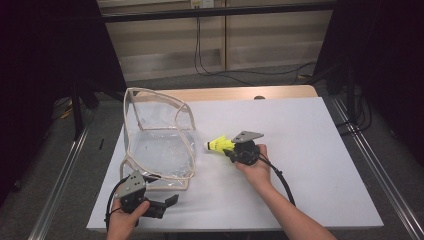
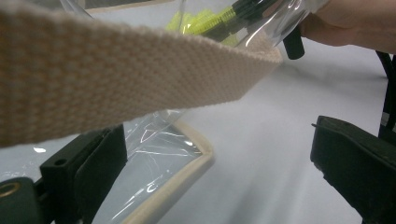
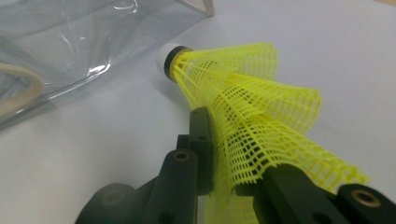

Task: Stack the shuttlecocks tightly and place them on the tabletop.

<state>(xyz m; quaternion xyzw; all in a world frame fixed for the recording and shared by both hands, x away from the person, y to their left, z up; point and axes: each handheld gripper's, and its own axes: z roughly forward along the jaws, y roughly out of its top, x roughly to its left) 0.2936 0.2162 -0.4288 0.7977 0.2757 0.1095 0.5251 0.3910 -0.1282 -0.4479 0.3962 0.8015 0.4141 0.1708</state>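
A yellow mesh shuttlecock (image 1: pixel 219 145) with a white cork tip points left toward a clear plastic bag (image 1: pixel 160 147) trimmed in beige webbing. My right gripper (image 1: pixel 231 149) is shut on its skirt, and in the right gripper view the netting (image 3: pixel 252 102) is squashed between the black jaws of the right gripper (image 3: pixel 233 149). The bag stands open on the white tabletop (image 1: pixel 300 175). At the bag's near corner my left gripper (image 1: pixel 162 194) is open. In the left gripper view its jaws stand wide apart around the left gripper's (image 2: pixel 219 154) midpoint, with the bag's corner (image 2: pixel 159 154) between them and a beige strap (image 2: pixel 116 74) crossing above.
The white board covers a wooden table whose far edge (image 1: pixel 240 92) shows behind it. Metal rails (image 1: pixel 380 175) run along both sides, and black cables (image 1: pixel 215 70) lie on the floor beyond. Dark curtains flank the scene.
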